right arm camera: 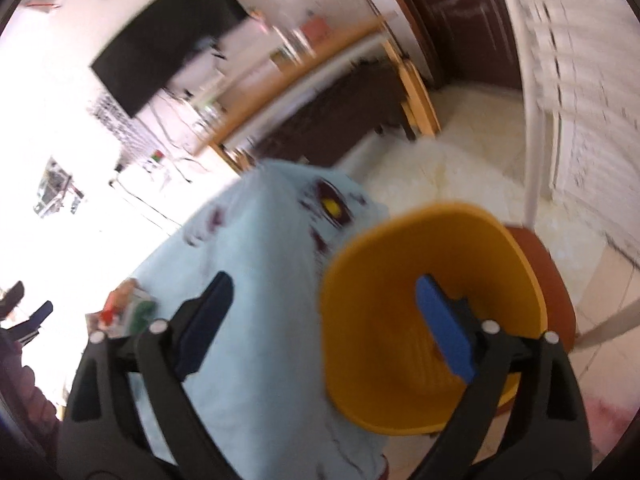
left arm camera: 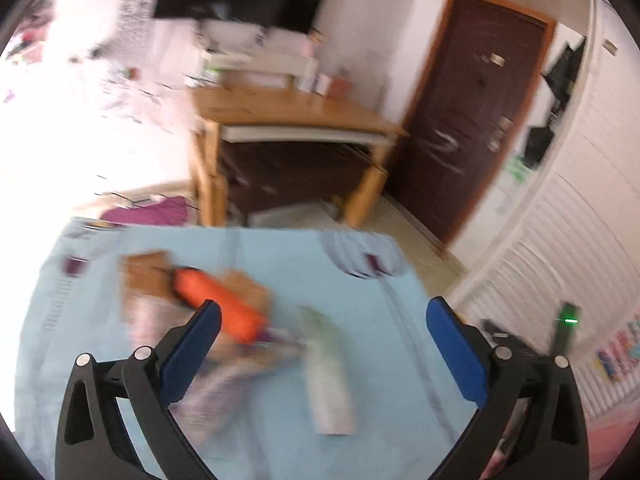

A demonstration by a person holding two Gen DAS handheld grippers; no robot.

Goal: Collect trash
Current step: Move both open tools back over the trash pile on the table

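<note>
One orange tube-shaped wrapper (left arm camera: pixel 218 304), one pale green-white bottle (left arm camera: pixel 328 376) and some blurred brown card pieces (left arm camera: pixel 146 276) lay on the light-blue tablecloth (left arm camera: pixel 280 256). Only the right wrist view showed the single yellow plastic bin (right arm camera: pixel 400 264). Both the left gripper (left arm camera: pixel 324 320) and right gripper (right arm camera: pixel 324 292) tilted downward, jaws spread wide, holding nothing.

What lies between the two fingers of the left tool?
In the left wrist view, a pale green-white package lies on the light blue cloth between the open left tool's fingers; nothing is gripped.
</note>
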